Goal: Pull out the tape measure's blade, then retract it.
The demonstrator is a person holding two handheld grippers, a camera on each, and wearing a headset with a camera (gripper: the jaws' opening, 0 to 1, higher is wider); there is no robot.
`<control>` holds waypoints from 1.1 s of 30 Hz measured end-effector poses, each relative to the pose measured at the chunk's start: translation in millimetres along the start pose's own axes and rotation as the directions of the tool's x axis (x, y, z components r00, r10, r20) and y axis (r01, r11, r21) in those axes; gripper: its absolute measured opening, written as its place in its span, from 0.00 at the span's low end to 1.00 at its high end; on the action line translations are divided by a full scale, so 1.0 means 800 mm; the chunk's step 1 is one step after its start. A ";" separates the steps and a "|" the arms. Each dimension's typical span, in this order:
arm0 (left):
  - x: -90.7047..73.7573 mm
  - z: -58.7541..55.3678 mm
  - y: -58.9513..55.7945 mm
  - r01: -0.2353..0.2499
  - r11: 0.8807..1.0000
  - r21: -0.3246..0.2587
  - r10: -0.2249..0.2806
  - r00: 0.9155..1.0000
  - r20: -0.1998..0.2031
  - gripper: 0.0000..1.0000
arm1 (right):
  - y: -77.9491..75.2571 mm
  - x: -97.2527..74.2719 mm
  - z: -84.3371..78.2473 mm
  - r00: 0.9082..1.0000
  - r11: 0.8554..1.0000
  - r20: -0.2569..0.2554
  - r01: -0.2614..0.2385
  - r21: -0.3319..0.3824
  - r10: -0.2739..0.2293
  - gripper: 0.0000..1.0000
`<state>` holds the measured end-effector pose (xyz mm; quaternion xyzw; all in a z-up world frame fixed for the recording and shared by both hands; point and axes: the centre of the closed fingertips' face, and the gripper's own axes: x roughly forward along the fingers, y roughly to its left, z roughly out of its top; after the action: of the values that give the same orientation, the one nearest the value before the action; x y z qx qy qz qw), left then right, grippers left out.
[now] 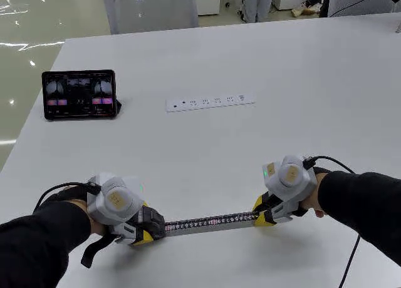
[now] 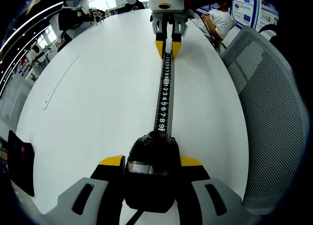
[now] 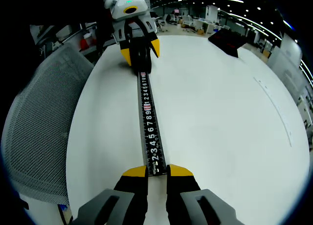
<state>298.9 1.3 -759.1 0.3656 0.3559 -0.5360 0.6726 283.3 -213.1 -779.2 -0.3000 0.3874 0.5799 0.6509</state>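
Blade (image 3: 148, 122) tip hidden in right tool (image 3: 156, 171)

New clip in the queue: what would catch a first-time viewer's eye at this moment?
The tape blade stands out first, stretched along the near side of the white table with its numbers showing. The left hand-held gripper clamps the black case at one end, and the right hand-held gripper pinches the blade's tip at the other. Farther back lie a dark tablet, left, and a white power strip.
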 end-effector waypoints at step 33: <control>0.000 -0.001 0.000 -0.002 1.000 -0.001 0.002 1.000 -0.004 0.35 | -0.005 -0.011 -0.018 1.000 1.000 -0.003 0.019 0.021 -0.019 0.10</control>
<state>298.4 1.8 -759.1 0.3667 0.3573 -0.5342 0.6727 284.5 -230.4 -779.2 -0.2975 0.3914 0.5693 0.6590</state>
